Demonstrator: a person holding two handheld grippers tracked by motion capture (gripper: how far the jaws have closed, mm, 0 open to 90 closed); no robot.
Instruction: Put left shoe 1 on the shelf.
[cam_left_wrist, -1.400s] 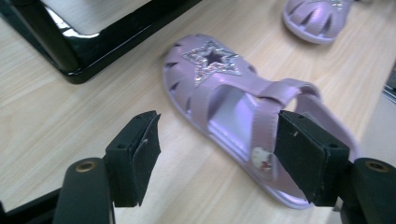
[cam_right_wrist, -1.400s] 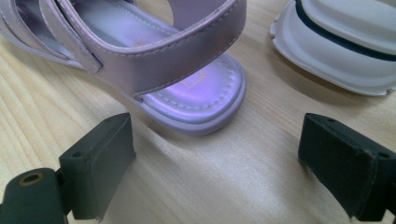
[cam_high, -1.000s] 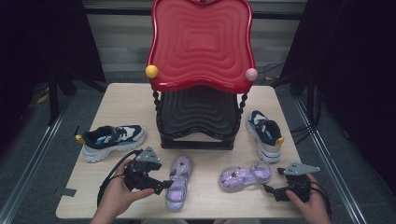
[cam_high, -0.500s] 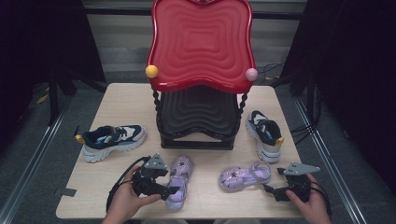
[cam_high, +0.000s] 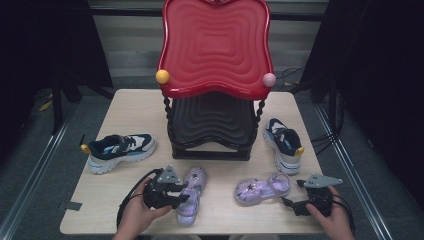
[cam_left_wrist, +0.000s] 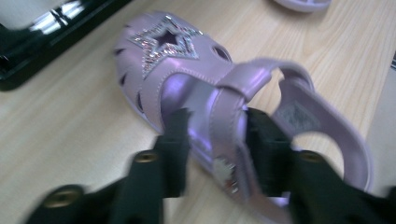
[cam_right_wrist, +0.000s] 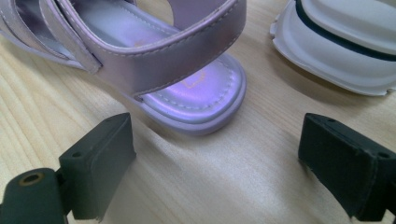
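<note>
Jaws of the left gripper (cam_left_wrist: 217, 154) had just been closing on the strap of the purple sandal (cam_high: 190, 195) at six o'clock on the tabletop (cam_high: 135, 107), readying a lift; the right gripper (cam_right_wrist: 217, 163) waited, jaws apart.

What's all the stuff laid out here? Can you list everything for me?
Table: one, light wood, centre.
Two-tier rack: one, red top tray over black lower tray, back of table.
Knobs: two, yellow and pink, top tray's front corners.
Sneakers: two, navy and white, left and right of the rack.
Sandals: two, lilac, front left and front right.
Left gripper: black, jaws just closing around the left sandal's strap.
Right gripper: black, open, behind the right sandal's heel.
</note>
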